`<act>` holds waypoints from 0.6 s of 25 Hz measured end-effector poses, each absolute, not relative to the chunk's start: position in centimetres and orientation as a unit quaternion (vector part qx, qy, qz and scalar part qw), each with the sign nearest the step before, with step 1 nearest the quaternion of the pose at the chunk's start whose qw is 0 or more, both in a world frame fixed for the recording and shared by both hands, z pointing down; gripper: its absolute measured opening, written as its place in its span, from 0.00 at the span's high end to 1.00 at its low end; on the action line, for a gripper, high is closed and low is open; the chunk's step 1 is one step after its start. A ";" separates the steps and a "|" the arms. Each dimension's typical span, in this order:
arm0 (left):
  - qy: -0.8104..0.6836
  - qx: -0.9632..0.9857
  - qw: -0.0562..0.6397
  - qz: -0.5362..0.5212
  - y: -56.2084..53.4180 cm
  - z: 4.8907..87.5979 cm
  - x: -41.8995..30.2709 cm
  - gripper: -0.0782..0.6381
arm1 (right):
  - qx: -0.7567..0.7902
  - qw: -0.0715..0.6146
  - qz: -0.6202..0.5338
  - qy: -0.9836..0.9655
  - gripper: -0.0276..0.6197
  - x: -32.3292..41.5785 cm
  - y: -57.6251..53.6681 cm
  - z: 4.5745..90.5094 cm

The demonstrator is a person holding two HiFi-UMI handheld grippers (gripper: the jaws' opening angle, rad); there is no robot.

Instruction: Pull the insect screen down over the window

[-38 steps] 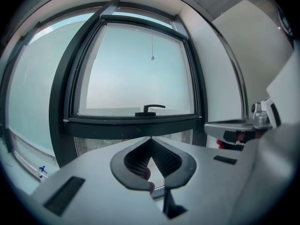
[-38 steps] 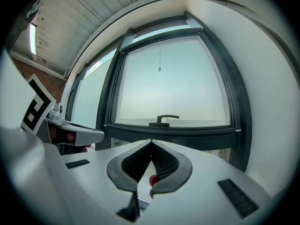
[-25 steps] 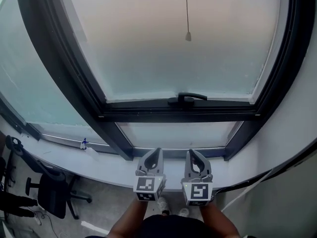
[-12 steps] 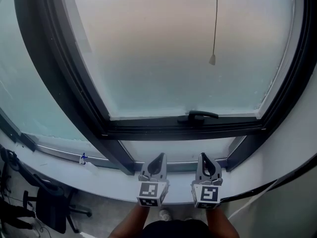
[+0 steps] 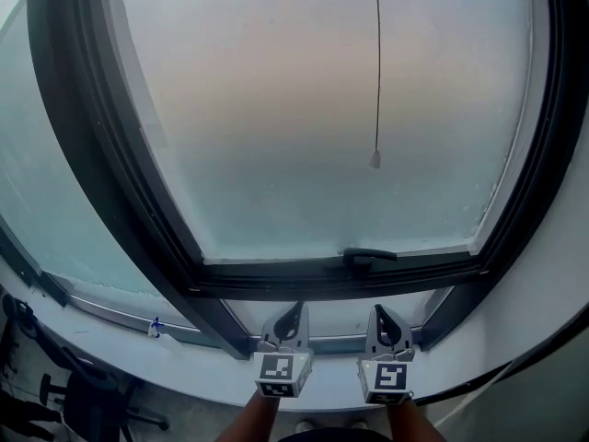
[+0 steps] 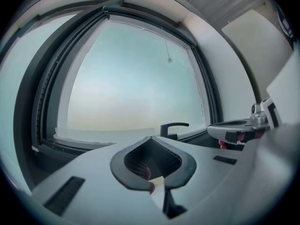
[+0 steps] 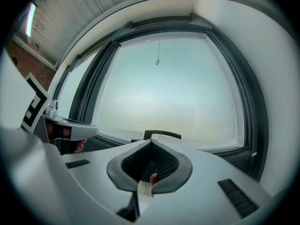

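The left gripper [image 5: 293,313], its jaws pressed together on nothing, points up past the sill, and the pull cord [image 5: 376,81] hangs toward its 1 o'clock. A dark lever handle [image 5: 368,256] lies level on the lower frame. The cord is thin and vertical, ending in a small pale bell-shaped toggle [image 5: 375,159]. It sits at 12 o'clock from the right gripper [image 5: 381,313], which is likewise closed and empty and looks the nearer. The insect screen is not visible, presumably rolled up above the smooth frosted pane [image 5: 276,109].
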State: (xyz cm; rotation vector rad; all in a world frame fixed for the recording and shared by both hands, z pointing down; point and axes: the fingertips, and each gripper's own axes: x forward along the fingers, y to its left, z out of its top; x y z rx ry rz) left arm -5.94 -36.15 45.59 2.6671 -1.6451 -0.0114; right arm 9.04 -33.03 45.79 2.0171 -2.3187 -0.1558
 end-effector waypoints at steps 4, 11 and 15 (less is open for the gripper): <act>-0.533 0.846 -0.026 0.002 -37.2 44.4 -5.6 0.89 | 0.640 0.010 -0.081 -0.764 0.95 9.0 -34.0 43.8; -0.529 0.846 -0.060 -0.022 -38.6 40.8 -4.9 0.89 | 0.617 -0.009 -0.108 -0.780 0.95 9.3 -35.4 40.2; -0.536 0.840 -0.075 -0.031 -39.6 38.8 -5.5 0.89 | 0.614 -0.020 -0.124 -0.779 0.95 9.9 -35.8 37.5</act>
